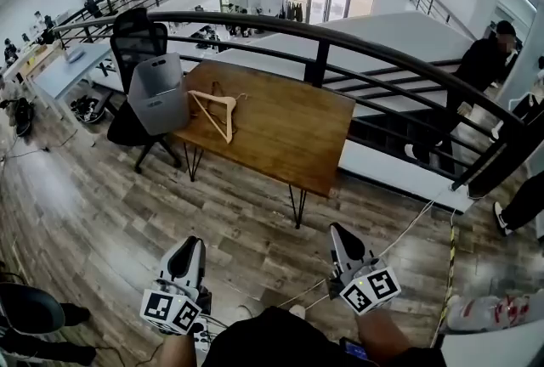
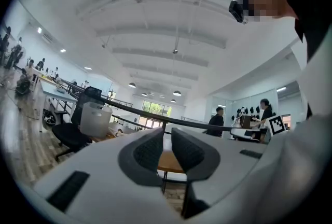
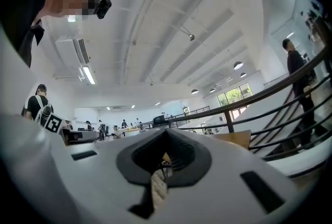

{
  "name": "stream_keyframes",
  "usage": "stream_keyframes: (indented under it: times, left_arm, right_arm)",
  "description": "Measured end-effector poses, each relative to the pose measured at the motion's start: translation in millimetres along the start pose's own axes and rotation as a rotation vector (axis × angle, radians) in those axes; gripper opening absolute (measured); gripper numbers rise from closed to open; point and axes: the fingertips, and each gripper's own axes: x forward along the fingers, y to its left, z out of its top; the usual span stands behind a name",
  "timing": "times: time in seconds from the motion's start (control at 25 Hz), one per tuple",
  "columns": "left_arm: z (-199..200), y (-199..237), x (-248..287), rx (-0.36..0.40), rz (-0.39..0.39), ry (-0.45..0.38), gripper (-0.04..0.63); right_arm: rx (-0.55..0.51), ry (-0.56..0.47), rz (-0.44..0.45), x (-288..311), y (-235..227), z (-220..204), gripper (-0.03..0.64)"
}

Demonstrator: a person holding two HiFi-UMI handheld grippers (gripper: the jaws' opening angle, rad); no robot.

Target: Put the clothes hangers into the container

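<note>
Left claw point(image 1: 190, 248) and right claw point(image 1: 341, 235) were both shut and empty, with the hangers point(image 1: 217, 109) well ahead on the table point(image 1: 293, 136), just beside the bin point(image 1: 161, 106), so reaching in unopened would probably shove them off.

Your left tongs point(image 2: 167, 134): pads drawn together, nothing between them.
Container point(image 2: 95, 120): grey, upright on the desk's point(image 2: 169, 162) left end, ahead of you.
Chair point(image 2: 67, 135): black, just left of the container.
Railing point(image 2: 207, 125): dark, crossing behind the desk.
People point(image 2: 217, 119): two stand far right, beyond the railing.
</note>
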Motion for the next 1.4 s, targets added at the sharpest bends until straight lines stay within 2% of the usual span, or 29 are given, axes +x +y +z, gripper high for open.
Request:
stream_keyframes:
  times: [0.28, 0.44, 0.52, 0.68, 0.84, 0.88, 1.08, 1.28, 1.4]
  left_arm:
    - [-3.9, -18.7, 10.0, 0.016, -0.009, 0.016, 0.058]
    - [-11.3, -35.7, 14.9, 0.014, -0.005, 0.014, 0.060]
    - [-14.1, -47.1, 17.1, 0.014, -0.004, 0.019, 0.060]
    - [-16.5, -70.2, 18.0, 0.054, -0.018, 0.045, 0.060]
    - [-21.3, -82.6, 18.8, 0.066, -0.020, 0.062, 0.063]
    - [-22.3, -84.5, 19.4, 0.064, -0.015, 0.064, 0.070]
    - [-30.6, -82.9, 23.7, 0.063, 0.015, 0.095, 0.238]
    - [-33.5, -66.6, 37.2, 0.043, 0.022, 0.093, 0.280]
    - [-30.5, -44.9, 49.7, 0.035, 0.032, 0.082, 0.304]
  right_arm:
    - [-0.002, -0.006, -0.015, -18.2, -14.5, 1.7, -0.006]
    - [-0.039, -0.012, -0.002, -30.8, -24.2, 5.8, -0.003]
    - [-0.038, -0.017, 0.003, -37.8, -30.1, 9.5, 0.015]
    - [-0.006, -0.031, 0.009, -54.0, -40.1, 13.0, 0.020]
    - [-0.025, -0.017, 0.012, -59.8, -52.4, 5.2, 0.040]
    - [-0.022, -0.011, 0.015, -58.9, -55.7, 4.0, 0.056]
    - [-0.011, -0.014, 0.020, -54.8, -58.8, 1.1, 0.134]
    - [-0.014, -0.011, 0.011, -38.5, -58.9, 2.1, 0.175]
    - [-0.023, -0.004, -0.001, -19.8, -56.4, 3.8, 0.235]
